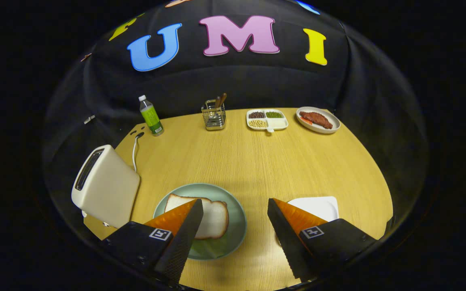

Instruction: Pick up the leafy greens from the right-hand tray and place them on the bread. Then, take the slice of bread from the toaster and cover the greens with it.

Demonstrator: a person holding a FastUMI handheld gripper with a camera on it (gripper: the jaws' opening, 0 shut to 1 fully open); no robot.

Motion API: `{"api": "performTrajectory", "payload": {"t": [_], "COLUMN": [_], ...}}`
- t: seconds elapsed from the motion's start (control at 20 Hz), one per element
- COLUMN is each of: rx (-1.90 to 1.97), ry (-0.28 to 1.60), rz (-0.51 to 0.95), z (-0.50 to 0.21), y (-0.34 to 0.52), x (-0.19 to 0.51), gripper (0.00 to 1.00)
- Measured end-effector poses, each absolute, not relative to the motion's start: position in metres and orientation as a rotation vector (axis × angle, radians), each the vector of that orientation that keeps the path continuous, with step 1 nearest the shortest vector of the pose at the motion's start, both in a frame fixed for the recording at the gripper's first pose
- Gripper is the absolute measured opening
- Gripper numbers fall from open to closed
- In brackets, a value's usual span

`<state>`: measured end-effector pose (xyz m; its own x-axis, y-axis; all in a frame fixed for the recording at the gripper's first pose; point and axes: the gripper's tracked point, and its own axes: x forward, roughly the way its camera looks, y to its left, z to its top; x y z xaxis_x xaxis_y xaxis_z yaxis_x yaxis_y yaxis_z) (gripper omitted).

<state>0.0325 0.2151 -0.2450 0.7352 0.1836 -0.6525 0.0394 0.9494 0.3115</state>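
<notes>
While the tool hangs over the near edge of the pale wooden counter with its two fingers spread wide apart and nothing between them, the task looks close to its end. On the round pale-green plate, partly behind the left finger, lies a slice of white bread with a brown crust, and a second crust edge at its far side suggests two slices stacked. A strip of green leaf peeks out from under the bread at its near side, so the leafy greens seem to be in place and covered. The square white tray just beyond the right finger shows no greens on its visible part. The cream-coloured toaster stands to the left of the plate, and whether its slot holds bread I cannot tell. By my reading, both steps appear done, and little remains beyond drawing the tool clear.
</notes>
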Motion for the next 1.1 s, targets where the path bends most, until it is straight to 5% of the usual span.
{"api": "performTrajectory", "payload": {"t": [0.7,1.1], "rx": [0.110,0.047], "ry": [0.281,0.244], "rz": [0.189,0.305], "z": [-0.063,-0.055], "y": [0.153,0.156], "x": [0.007,-0.013], "gripper": [0.99,0.98]}}
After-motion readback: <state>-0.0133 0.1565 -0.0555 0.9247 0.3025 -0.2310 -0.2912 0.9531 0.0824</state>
